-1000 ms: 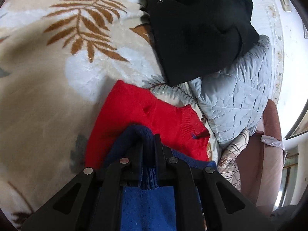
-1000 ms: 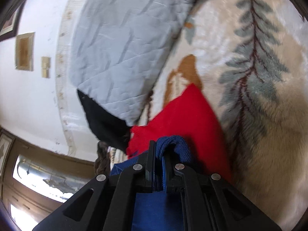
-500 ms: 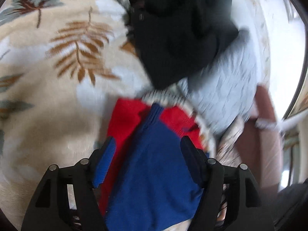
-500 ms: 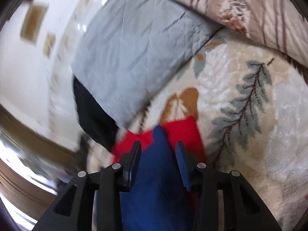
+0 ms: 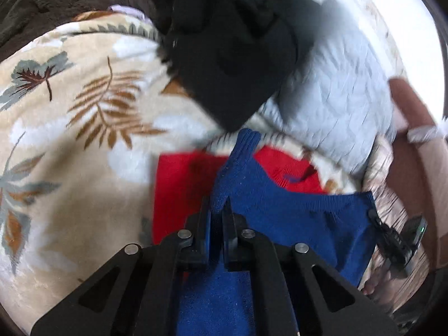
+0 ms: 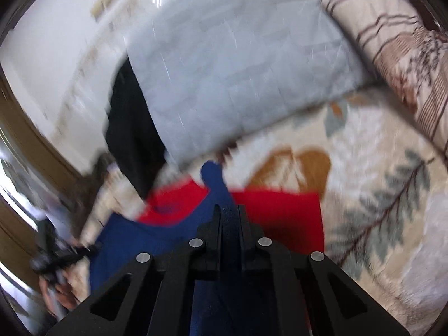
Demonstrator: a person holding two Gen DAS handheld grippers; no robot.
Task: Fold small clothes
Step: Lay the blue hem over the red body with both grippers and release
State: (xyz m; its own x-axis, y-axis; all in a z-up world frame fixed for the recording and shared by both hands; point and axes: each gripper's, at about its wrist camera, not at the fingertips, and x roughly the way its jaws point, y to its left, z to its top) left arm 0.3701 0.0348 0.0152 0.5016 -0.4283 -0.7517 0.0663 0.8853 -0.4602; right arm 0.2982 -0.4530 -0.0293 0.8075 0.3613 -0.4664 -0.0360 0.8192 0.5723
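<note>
A blue knit garment (image 5: 280, 212) lies over a folded red knit garment (image 5: 179, 184) on a leaf-patterned blanket (image 5: 70, 145). My left gripper (image 5: 217, 210) is shut on the blue garment's edge, with blue cloth between the fingers. In the right wrist view my right gripper (image 6: 228, 210) is shut on the blue garment (image 6: 145, 240), above the red garment (image 6: 280, 212). A blue sleeve tip (image 6: 211, 172) sticks out beyond the fingertips. The right gripper also shows at the garment's far corner in the left wrist view (image 5: 375, 217).
A black garment (image 5: 229, 56) and a pale grey quilted pillow (image 5: 336, 103) lie behind the red garment. A dark brown blanket (image 5: 56, 8) is at the back left. A striped pillow (image 6: 397, 50) is at the right. The white wall (image 6: 56, 44) stands behind.
Both grippers opened half a second ago, releasing the blue garment over the red one. They have now shut again on the blue garment, pulled back and higher.
</note>
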